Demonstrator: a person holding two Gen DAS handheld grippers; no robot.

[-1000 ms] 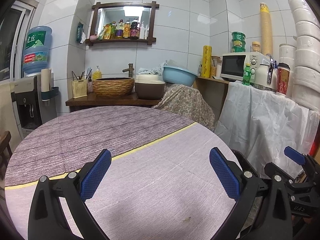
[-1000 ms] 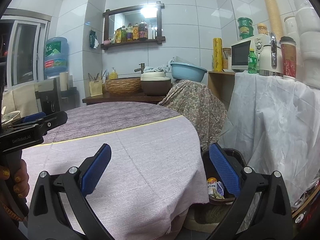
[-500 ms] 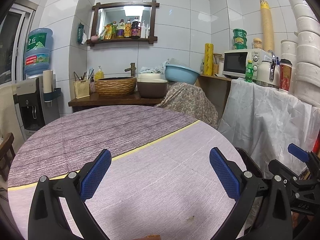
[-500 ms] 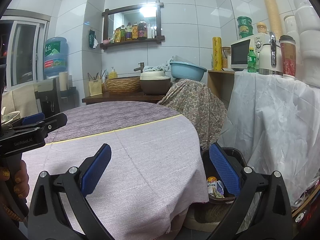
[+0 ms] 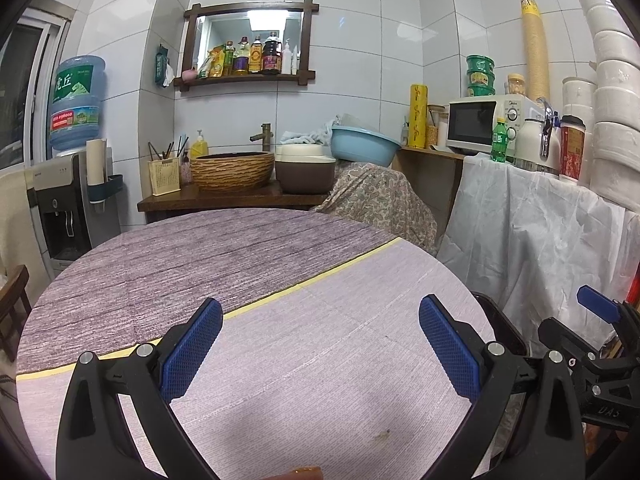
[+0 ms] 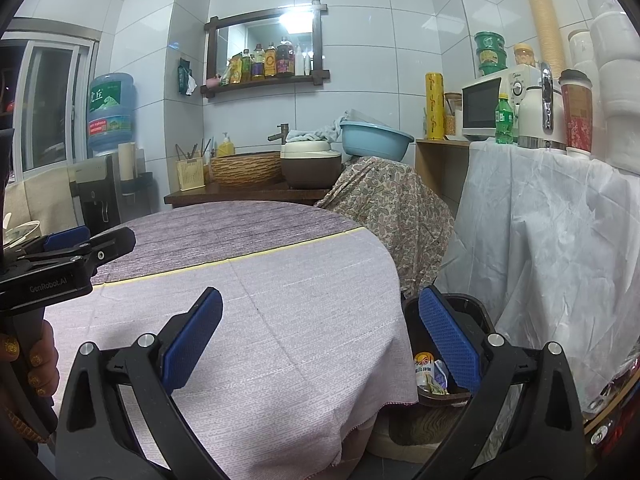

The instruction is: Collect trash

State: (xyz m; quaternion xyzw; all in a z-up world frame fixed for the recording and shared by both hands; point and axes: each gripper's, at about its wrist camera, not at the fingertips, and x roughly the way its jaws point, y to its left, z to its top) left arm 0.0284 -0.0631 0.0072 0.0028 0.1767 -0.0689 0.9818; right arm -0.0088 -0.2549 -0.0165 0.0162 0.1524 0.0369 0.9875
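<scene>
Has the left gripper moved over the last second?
Yes. The left gripper has backed away from the table, whose far edge and the shelf behind sit lower.

One round table (image 5: 280, 264), one dark trash bin (image 6: 476, 308), three stacked green bowls (image 5: 480, 76), one microwave (image 5: 480, 128), one blue basin (image 5: 366, 150).

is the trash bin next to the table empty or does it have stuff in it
Not empty. The right wrist view shows wrappers lying inside the dark bin.

Black gripper (image 5: 320, 344) frames, blue textured pads (image 6: 192, 338), silver screws — gold-glitter nails
</scene>
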